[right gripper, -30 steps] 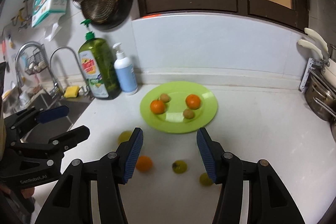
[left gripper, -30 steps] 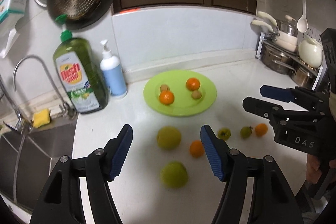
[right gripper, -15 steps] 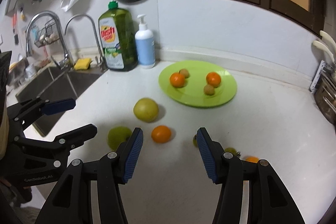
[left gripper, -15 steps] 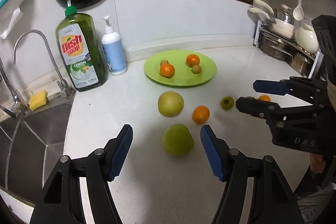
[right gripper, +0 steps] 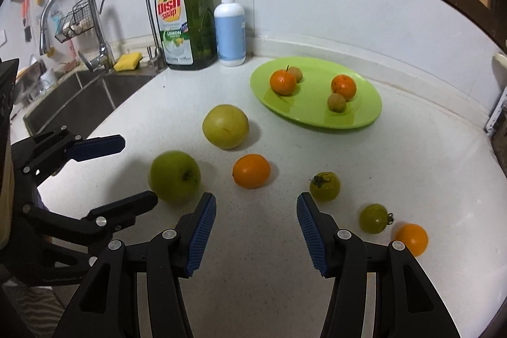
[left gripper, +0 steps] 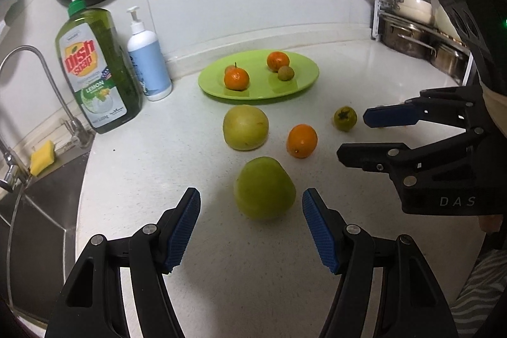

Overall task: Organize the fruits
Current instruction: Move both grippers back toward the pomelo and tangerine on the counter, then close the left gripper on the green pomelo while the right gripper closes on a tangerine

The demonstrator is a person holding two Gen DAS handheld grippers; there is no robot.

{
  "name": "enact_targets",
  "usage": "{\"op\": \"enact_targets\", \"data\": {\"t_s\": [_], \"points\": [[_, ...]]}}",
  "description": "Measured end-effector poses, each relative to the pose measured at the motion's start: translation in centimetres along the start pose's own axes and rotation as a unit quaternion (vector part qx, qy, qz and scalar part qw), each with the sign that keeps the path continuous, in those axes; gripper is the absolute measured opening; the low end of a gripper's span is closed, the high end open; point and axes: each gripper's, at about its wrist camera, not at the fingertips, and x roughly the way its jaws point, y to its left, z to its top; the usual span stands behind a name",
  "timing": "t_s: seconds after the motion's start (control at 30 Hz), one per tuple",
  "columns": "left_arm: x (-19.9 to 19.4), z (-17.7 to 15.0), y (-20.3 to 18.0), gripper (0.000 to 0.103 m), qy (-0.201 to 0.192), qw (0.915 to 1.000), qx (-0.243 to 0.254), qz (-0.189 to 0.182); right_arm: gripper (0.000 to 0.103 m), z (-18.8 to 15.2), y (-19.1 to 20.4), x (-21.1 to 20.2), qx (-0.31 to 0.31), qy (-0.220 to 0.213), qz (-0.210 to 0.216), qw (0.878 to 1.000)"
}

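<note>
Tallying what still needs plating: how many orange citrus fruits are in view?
4. Two sit on the green plate: one left, one right. Two lie on the counter: one mid-counter, one at the right.

both claws, left claw (left gripper: 250,227) and right claw (right gripper: 256,230), angled downward, jaws apart

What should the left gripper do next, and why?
Probably ease the left hand-held gripper forward and down until its open jaws straddle the green apple, then close. The apple sits on the counter just ahead of it, off the plate.
</note>
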Motion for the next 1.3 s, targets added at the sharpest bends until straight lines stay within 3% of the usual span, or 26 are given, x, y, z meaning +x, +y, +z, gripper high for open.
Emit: {"op": "enact_targets", "data": {"t_s": [0.47, 0.73, 1.3], "points": [[2.7, 0.3, 0.1, 0.065, 0.018, 0.9996, 0.003, -0.021, 0.054, 0.6, -0.6, 2.9, -0.001, 0.027, 0.019, 0.999], [3.2, 0.7, 0.4, 0.05, 0.021, 0.9987, -0.006, -0.047, 0.054, 0.8, -0.8, 4.0, 0.002, 0.036, 0.025, 0.999], [3.1, 0.8, 1.4, 0.049, 0.02, 0.9978, -0.04, -0.049, 0.054, 2.1, -0.4, 5.9, -0.007, 0.043, 0.036, 0.998]]}}
